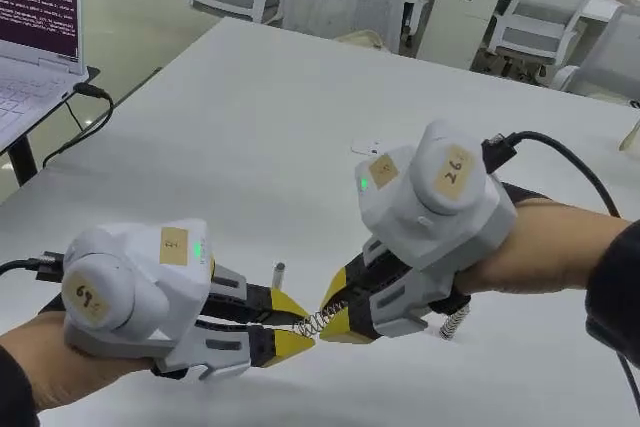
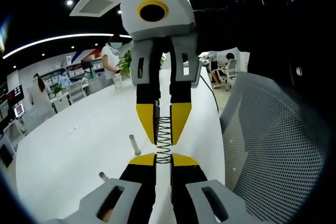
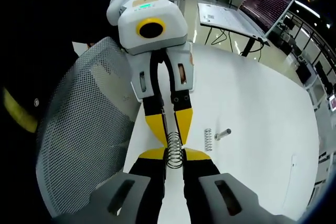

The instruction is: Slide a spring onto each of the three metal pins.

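Note:
A coiled spring (image 1: pixel 315 322) spans the gap between my two grippers' yellow tips, just above the white table (image 1: pixel 300 127). My right gripper (image 3: pixel 175 156) is shut on the spring (image 3: pixel 175 150). My left gripper (image 2: pixel 164 159) is shut too. In the right gripper view a thin grey rod (image 3: pixel 164 121), seemingly a pin, runs from the left gripper's jaws into the spring. One metal pin (image 1: pixel 279 272) stands on the table just beyond the left gripper. The left gripper view has that pin (image 2: pixel 135 144) and a second pin (image 2: pixel 103 177). A loose spring (image 3: pixel 208 139) lies beside a pin (image 3: pixel 222 134).
Another spring (image 1: pixel 455 322) lies on the table under my right hand. A small white object (image 1: pixel 368 146) sits mid-table. A laptop (image 1: pixel 30 17) is on a stand at far left, its cable (image 1: pixel 85 117) hanging. Office chairs (image 1: pixel 330 2) line the far edge.

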Demonstrator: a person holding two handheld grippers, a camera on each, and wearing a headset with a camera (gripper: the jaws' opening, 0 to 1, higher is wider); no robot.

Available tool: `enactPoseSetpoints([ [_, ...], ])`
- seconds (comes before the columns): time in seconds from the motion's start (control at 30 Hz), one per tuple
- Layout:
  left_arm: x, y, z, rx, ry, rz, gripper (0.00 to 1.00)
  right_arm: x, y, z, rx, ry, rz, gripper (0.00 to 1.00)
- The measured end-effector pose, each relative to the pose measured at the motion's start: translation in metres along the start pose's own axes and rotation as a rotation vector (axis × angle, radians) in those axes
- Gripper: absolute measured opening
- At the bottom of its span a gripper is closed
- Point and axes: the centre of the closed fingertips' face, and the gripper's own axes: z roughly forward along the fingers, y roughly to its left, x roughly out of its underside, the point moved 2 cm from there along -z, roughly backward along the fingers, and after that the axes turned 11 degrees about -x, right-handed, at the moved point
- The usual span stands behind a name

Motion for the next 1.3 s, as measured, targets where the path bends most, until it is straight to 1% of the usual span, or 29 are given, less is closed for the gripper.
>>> enactPoseSetpoints([
  [0.13,0.0002,-0.0002,0.0006,0.002,0.000,-0.006,0.02,-0.0049,0.0002,-0.0001,-0.002,0.001,-0.009,0.09],
  [0.27,0.0003,0.0005,0.0007,-0.001,-0.003,-0.015,0.02,-0.0053,-0.0004,0.0003,-0.005,0.011,-0.009,0.09],
  [0.57,-0.0002,0.0011,0.0021,-0.005,-0.011,-0.022,0.02,-0.0086,-0.0013,-0.0012,-0.005,0.007,0.001,0.08],
  [0.7,-0.0007,0.0021,0.0012,-0.007,-0.016,-0.027,0.02,-0.0068,-0.0023,-0.0012,-0.004,0.018,-0.002,0.09],
  [0.83,-0.0009,0.0029,0.0006,-0.011,-0.018,-0.031,0.02,-0.0064,-0.0022,-0.0012,-0.006,0.008,0.006,0.12],
  [1.0,-0.0017,0.0044,-0.0008,-0.014,-0.028,-0.047,0.01,-0.0056,-0.0042,-0.0028,0.008,-0.006,0.005,0.10],
  [1.2,-0.0032,0.0055,-0.0014,-0.018,-0.036,-0.058,0.01,-0.0010,-0.0059,-0.0037,0.009,-0.020,0.028,0.11],
  [1.27,-0.0028,0.0057,-0.0015,-0.019,-0.034,-0.058,0.01,-0.0018,-0.0062,-0.0041,0.013,-0.031,0.028,0.10],
  [1.3,-0.0030,0.0054,-0.0014,-0.018,-0.035,-0.059,0.02,-0.0023,-0.0052,-0.0039,0.007,-0.033,0.034,0.10],
])
